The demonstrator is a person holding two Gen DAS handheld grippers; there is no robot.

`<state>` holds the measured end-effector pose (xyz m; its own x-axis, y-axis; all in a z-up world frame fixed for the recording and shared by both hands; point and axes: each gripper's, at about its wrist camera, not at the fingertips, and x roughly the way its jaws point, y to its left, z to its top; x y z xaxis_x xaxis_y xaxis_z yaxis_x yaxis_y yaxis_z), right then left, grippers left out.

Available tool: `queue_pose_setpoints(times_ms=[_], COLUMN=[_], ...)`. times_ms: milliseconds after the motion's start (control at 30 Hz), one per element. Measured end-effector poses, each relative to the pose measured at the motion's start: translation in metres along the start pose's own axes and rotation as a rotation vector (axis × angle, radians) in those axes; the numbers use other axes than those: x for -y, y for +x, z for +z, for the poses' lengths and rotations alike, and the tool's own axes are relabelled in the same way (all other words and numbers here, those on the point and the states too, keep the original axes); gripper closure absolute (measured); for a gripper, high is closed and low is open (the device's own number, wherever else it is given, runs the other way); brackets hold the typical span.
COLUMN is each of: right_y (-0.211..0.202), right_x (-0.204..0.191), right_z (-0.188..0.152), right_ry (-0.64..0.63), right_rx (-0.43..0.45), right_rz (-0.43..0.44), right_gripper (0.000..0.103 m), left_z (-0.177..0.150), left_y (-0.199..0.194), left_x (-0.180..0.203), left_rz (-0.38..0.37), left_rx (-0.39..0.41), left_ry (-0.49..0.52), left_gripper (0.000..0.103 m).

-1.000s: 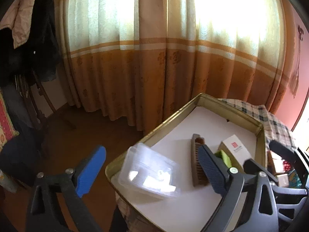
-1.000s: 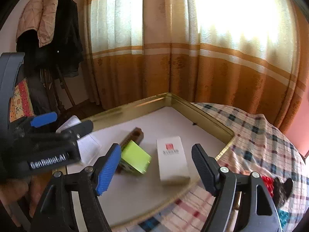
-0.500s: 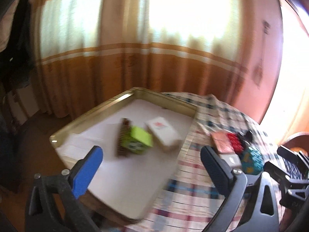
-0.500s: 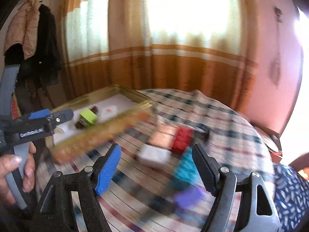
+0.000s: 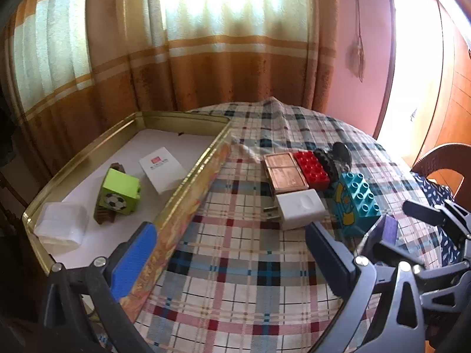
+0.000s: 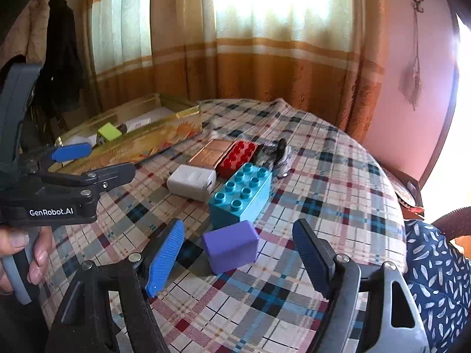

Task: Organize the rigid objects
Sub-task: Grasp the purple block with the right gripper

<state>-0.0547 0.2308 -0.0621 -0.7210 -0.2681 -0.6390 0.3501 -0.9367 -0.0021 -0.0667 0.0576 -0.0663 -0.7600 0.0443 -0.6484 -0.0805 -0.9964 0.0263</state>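
Observation:
A gold tin tray (image 5: 188, 178) at the table's left holds a clear plastic box (image 5: 60, 223), a green football cube (image 5: 119, 191) on a brown brush, and a white box (image 5: 163, 169). On the plaid cloth lie a copper tin (image 5: 284, 173), a red brick (image 5: 312, 169), a white charger (image 5: 300, 207), a teal brick (image 6: 241, 195) and a purple block (image 6: 231, 245). My left gripper (image 5: 232, 261) is open and empty over the cloth beside the tray. My right gripper (image 6: 238, 260) is open, its jaws either side of the purple block.
A dark crumpled object (image 5: 338, 154) lies behind the red brick. Orange curtains (image 5: 223, 67) hang behind the table. A wicker chair (image 5: 441, 161) stands at the right. Clothes (image 6: 59, 56) hang at the far left.
Both grippers have swung right, from above the tray to over the plaid cloth. The right gripper now frames the purple block. Both stayed open.

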Motion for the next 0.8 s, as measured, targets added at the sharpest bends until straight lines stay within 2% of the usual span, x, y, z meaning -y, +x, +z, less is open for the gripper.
queue_pose_setpoints(times_ms=[133,200,233,300,467,567,667,800], right_y=[0.004,0.011,0.014,0.016,0.003,-0.014,-0.029,-0.021], right_x=[0.001,0.0,0.0,0.0,0.002,0.008,0.014,0.025], right_z=[-0.001,-0.002,-0.003,-0.005,-0.008,-0.002,0.009,0.024], right_ry=[-0.007,-0.015,-0.012,-0.011,0.013,0.05,0.075,0.129], right_rx=[-0.02,-0.062,-0.077,-0.09,-0.027,0.048,0.129,0.148], right_rz=[0.006,0.012,0.022,0.026,0.043,0.031,-0.029,-0.117], right_gripper=[0.025,0.028,0.043,0.058,0.058,0.058,0.058,0.058], left_z=[0.001,0.001,0.001,0.002,0.004,0.006,0.009,0.013], left_y=[0.0,0.001,0.001,0.002,0.004,0.007,0.013,0.027], left_x=[0.003,0.004,0.005,0.007,0.014,0.018,0.023,0.035], left_rz=[-0.006,-0.01,-0.013,-0.014,-0.024,-0.029,-0.035,-0.061], left_rx=[0.001,-0.001,-0.003,-0.004,-0.004,-0.006,-0.013,-0.045], left_ry=[0.01,0.014,0.017,0.023,0.04,0.049,0.05,0.061], left_gripper=[0.0,0.0,0.0,0.0,0.0,0.0,0.001,0.001])
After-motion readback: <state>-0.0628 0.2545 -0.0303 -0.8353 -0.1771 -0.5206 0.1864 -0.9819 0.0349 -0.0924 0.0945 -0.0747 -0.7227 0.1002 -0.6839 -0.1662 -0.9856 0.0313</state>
